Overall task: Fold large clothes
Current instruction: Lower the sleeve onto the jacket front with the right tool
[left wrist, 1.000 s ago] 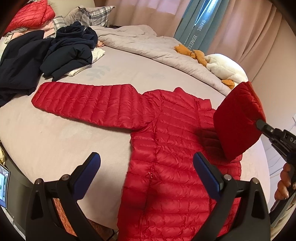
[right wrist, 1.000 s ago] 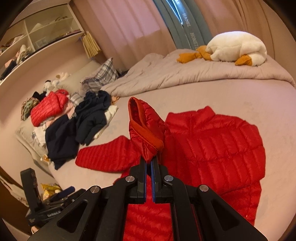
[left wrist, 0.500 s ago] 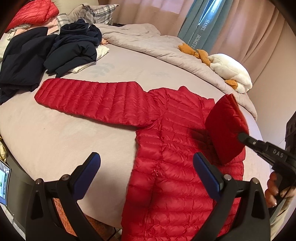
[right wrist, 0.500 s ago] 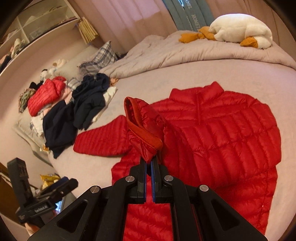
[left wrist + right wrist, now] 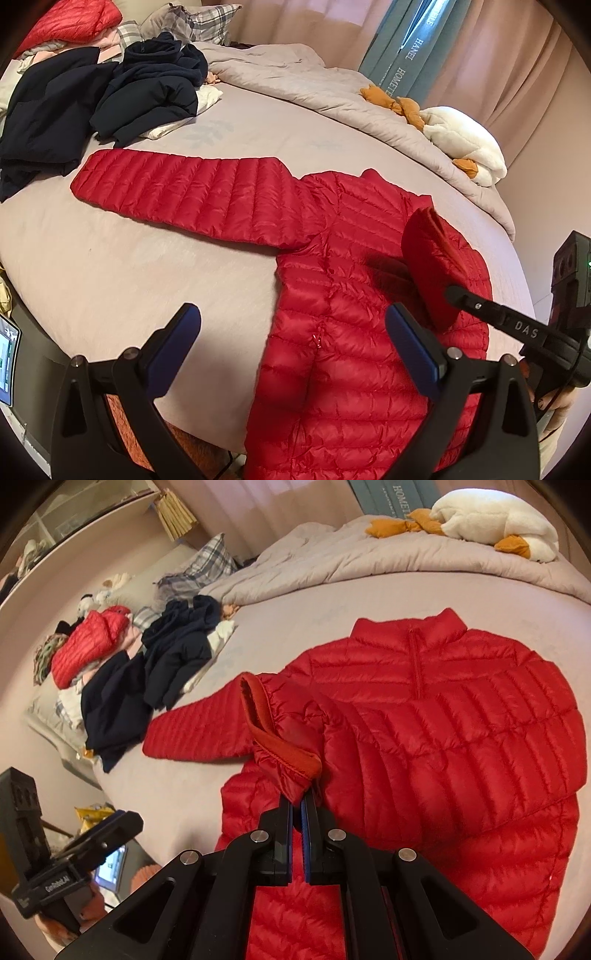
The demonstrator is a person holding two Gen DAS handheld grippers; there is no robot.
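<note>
A red quilted down jacket [image 5: 332,332] lies flat, front up, on the bed [image 5: 129,266]. Its one sleeve [image 5: 192,192] stretches out to the left. My right gripper [image 5: 297,805] is shut on the cuff of the other sleeve [image 5: 280,738] and holds it low over the jacket's chest [image 5: 461,738]. In the left wrist view the right gripper [image 5: 452,293] holds that sleeve end [image 5: 432,266] above the jacket's right side. My left gripper [image 5: 291,343] is open and empty, hovering over the jacket's lower hem near the bed's front edge.
Dark navy clothes [image 5: 110,96] are piled at the back left of the bed, with another red jacket [image 5: 85,646] and plaid pillows [image 5: 199,18] behind. A crumpled duvet [image 5: 303,85] and a white goose plush [image 5: 465,144] lie at the back right.
My right gripper has lowered and carried the sleeve cuff inward over the jacket's body. My left gripper has stayed open in about the same place.
</note>
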